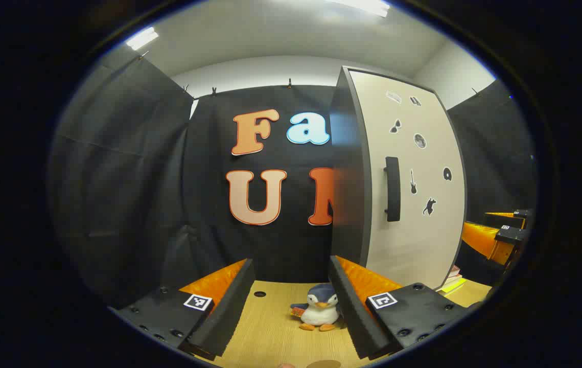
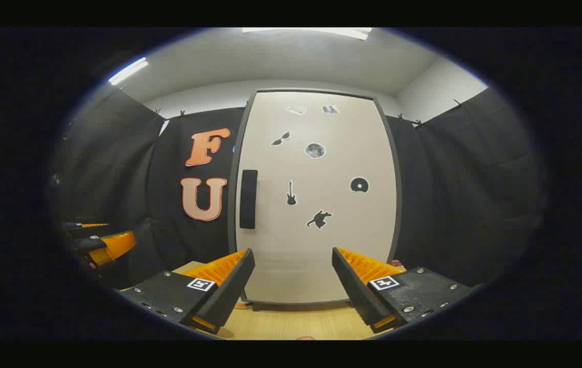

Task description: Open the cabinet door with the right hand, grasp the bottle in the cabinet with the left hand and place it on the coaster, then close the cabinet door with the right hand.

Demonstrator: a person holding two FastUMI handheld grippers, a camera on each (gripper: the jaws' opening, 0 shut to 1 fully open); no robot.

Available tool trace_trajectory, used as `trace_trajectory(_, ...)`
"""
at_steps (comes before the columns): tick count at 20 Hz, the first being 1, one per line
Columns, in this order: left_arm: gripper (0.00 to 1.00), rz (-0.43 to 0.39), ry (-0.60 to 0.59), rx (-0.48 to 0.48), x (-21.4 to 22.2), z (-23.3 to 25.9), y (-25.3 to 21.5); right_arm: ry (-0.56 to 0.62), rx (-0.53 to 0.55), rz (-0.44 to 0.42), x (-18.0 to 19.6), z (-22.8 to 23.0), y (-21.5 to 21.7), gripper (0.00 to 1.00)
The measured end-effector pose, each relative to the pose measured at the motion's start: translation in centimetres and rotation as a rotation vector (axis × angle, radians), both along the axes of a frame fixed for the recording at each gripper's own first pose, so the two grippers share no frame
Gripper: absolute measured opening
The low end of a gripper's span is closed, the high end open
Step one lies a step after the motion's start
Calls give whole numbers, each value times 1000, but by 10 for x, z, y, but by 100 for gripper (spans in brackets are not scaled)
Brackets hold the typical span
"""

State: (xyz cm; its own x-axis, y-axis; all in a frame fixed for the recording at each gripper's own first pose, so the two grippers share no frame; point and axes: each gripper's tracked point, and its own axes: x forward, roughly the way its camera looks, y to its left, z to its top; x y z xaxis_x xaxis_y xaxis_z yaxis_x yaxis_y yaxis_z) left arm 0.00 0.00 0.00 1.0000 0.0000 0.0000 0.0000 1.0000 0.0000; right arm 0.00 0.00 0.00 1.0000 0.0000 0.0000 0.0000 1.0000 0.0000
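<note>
My right fingers are spread, empty, facing the shut cabinet door at the surface's far edge. Its stiff black handle looks like the firm hold. My left fingers are spread too, holding nothing.

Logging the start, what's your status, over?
Both tongs open, empty: left, right. Cabinet door shut, handle untouched. Toy penguin on table, clear of door.
</note>
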Motion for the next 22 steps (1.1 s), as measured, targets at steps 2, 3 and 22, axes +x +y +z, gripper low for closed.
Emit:
trace_trajectory(2, 95, -15, 4, -2, 5, -3, -6, -1, -2, -2, 3, 0, 2, 96)
trace_trajectory(3, 95, -16, 11, -3, 8, -6, -8, -1, -6, -1, 4, -1, 2, 96)
trace_trajectory(22, 96, 30, 25, -11, 24, -11, 19, -28, -23, 71, 62, 21, 42, 95)
